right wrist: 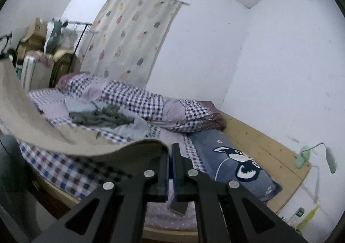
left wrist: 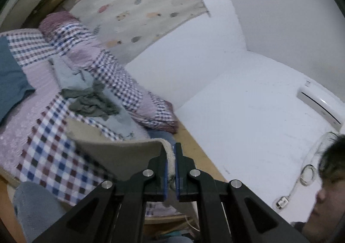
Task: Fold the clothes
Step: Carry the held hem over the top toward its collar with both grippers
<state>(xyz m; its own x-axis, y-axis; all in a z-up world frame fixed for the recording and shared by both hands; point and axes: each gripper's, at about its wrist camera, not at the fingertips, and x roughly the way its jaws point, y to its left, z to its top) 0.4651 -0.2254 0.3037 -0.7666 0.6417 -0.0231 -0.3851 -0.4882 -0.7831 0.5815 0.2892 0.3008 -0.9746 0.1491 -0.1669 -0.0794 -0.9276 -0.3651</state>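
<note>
A beige garment [left wrist: 120, 150] hangs in the air over the bed, stretched between both grippers. My left gripper [left wrist: 170, 156] is shut on one thick edge of it; the fabric runs off to the left. My right gripper [right wrist: 170, 154] is shut on another edge of the same beige garment [right wrist: 64, 135], which sweeps up to the left of that view. On the checked bedspread [left wrist: 49, 148] lies a crumpled grey-green garment [left wrist: 92, 103] on a pale blue one [right wrist: 129, 126]. A dark teal cloth [left wrist: 10, 83] lies flat at the far left.
A rolled checked quilt [right wrist: 133, 96] runs along the wall side of the bed. A blue cartoon pillow [right wrist: 232, 161] rests by the wooden headboard [right wrist: 265, 150]. A patterned curtain [right wrist: 133, 36], a clothes rack [right wrist: 79, 34] and boxes stand behind. A person's head [left wrist: 327, 182] is at the lower right.
</note>
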